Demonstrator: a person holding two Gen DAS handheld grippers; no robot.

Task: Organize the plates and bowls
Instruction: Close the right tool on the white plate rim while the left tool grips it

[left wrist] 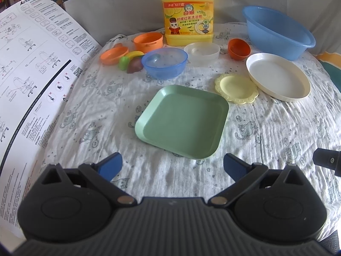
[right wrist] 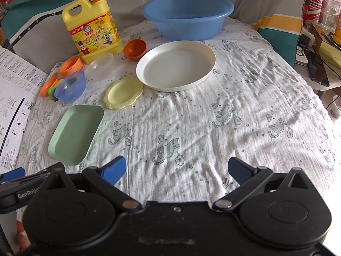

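Observation:
A green square plate [left wrist: 183, 123] [right wrist: 76, 132] lies on the cloth just ahead of my open, empty left gripper [left wrist: 172, 166]. A small yellow scalloped plate [left wrist: 236, 88] [right wrist: 123, 92] touches a large white round plate [left wrist: 277, 76] [right wrist: 177, 66]. Behind them are a small blue bowl [left wrist: 164, 63] [right wrist: 70, 86], a clear bowl [left wrist: 202, 53] [right wrist: 100, 65], an orange bowl [left wrist: 238, 49] [right wrist: 135, 49] and a big blue basin [left wrist: 277, 32] [right wrist: 187, 13]. My right gripper [right wrist: 177, 170] is open and empty over bare cloth.
A yellow detergent jug [left wrist: 187, 12] [right wrist: 93, 29] stands at the back. Orange cups [left wrist: 148, 41] and toy fruit [left wrist: 132, 61] sit at the back left. A printed instruction sheet [left wrist: 32, 81] covers the left side. Clutter [right wrist: 319, 42] lies off the right edge.

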